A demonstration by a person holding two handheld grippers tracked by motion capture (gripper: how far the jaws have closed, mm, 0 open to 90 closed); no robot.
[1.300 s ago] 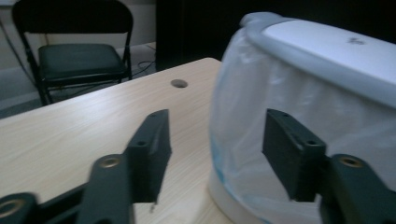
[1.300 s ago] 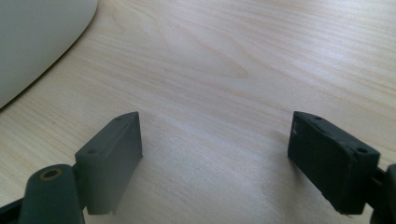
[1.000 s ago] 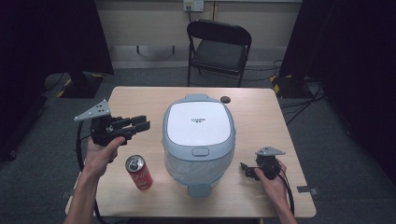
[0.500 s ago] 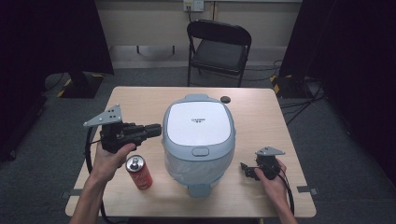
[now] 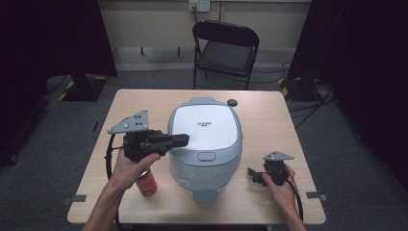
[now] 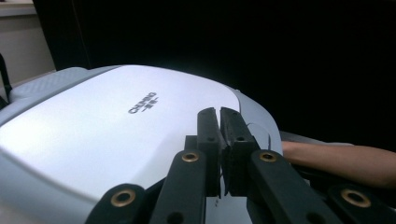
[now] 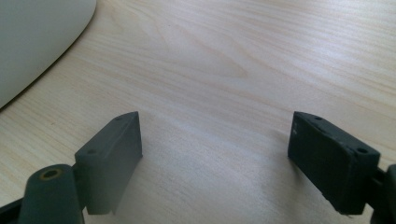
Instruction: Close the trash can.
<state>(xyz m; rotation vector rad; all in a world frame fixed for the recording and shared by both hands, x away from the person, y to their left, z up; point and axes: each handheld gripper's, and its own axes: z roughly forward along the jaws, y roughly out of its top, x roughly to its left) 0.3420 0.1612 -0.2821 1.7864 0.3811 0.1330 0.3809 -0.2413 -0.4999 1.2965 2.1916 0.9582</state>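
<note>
A large white and grey rice cooker (image 5: pixel 204 139) with its lid down sits in the middle of the wooden table (image 5: pixel 260 115). My left gripper (image 5: pixel 183 140) is shut with nothing between its jaws, its tips over the lid's left edge. In the left gripper view the lid (image 6: pixel 107 126) lies just under the shut jaws of the left gripper (image 6: pixel 218 116). My right gripper (image 5: pixel 251 174) rests low on the table to the right of the cooker, open and empty. The right gripper (image 7: pixel 215 140) view has bare wood between its jaws and the cooker's wall (image 7: pixel 37 37) at the left.
A red drink can (image 5: pixel 146 183) stands near the front left, under my left hand. A small dark round object (image 5: pixel 233 102) lies on the table behind the cooker. A black folding chair (image 5: pixel 226 48) stands beyond the far edge.
My left gripper has moved right and slightly toward me, from the table's left side onto the cooker lid's left edge. The right gripper has stayed in place.
</note>
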